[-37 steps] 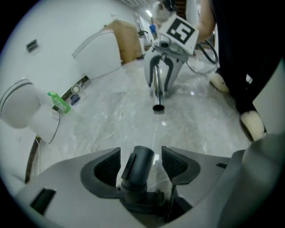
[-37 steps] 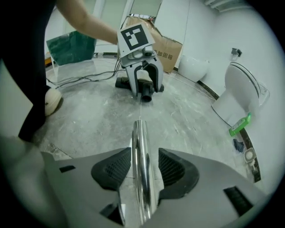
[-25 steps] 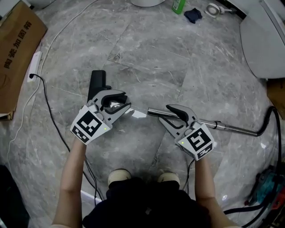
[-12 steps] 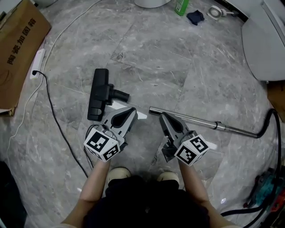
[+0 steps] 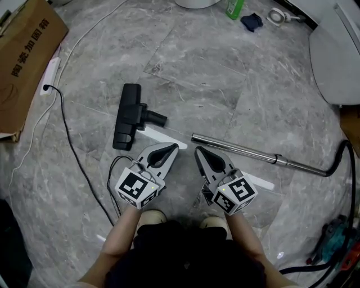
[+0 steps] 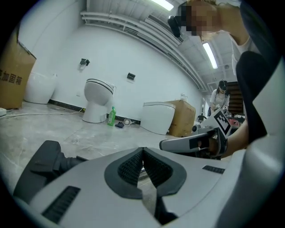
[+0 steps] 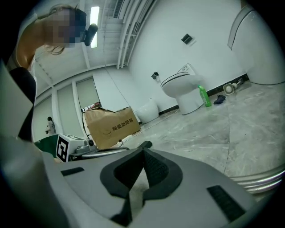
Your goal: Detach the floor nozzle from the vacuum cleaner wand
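Note:
The black floor nozzle [image 5: 128, 115] lies flat on the grey floor, its short neck [image 5: 155, 118] pointing right. The silver wand [image 5: 242, 151] lies apart from it, with a gap of floor between its open end and the neck. My left gripper [image 5: 174, 147] hovers just below the neck, shut and holding nothing. My right gripper [image 5: 197, 151] is beside it, under the wand's end, also shut and holding nothing. In the left gripper view the nozzle [image 6: 44, 160] sits low left beyond the shut left gripper [image 6: 142, 151]. The wand [image 7: 262, 178] shows low right in the right gripper view.
A cardboard box [image 5: 22, 62] and a white power strip [image 5: 49, 73] lie at the left, with a black cable [image 5: 73, 152] running toward my feet. A black hose [image 5: 344, 152] joins the wand's far end. A green bottle [image 5: 235, 7] and white toilets [image 5: 337, 56] stand at the back and right.
Both grippers left the nozzle neck and the wand, drew back toward my body, rolled and shut. The nozzle and the wand stay on the floor, apart.

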A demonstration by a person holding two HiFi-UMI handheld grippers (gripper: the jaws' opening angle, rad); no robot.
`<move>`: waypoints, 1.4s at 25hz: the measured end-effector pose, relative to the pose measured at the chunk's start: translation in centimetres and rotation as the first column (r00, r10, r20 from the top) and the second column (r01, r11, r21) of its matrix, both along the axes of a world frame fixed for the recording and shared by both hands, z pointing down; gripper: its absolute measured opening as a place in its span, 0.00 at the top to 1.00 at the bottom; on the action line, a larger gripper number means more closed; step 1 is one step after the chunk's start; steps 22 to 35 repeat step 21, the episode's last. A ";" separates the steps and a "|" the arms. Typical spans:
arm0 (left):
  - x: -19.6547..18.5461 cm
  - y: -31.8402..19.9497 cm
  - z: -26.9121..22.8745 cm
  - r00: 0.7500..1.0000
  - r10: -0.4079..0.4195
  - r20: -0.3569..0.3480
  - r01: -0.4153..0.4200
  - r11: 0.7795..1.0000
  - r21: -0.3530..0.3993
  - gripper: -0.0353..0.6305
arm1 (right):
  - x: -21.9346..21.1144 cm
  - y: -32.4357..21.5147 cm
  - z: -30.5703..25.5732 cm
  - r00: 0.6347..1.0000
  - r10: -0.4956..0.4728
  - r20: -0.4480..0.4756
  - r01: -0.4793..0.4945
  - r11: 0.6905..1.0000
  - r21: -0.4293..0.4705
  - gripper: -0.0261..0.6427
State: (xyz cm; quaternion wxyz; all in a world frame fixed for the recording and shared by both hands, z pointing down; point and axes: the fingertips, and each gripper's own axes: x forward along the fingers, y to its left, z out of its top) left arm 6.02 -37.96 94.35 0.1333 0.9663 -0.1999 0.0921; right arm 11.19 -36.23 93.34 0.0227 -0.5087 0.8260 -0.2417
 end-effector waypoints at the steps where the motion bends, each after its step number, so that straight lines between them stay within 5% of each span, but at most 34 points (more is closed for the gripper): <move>1: 0.1 0.1 0.1 1.000 0.001 0.001 -0.001 1.000 0.000 0.93 | 0.1 0.0 0.0 1.000 0.005 -0.003 -0.005 1.000 0.001 0.94; 35: -0.1 0.5 1.1 1.000 -0.009 0.029 0.008 1.000 0.004 0.93 | 1.0 0.2 0.7 0.999 0.048 -0.014 -0.048 0.999 -0.007 0.94</move>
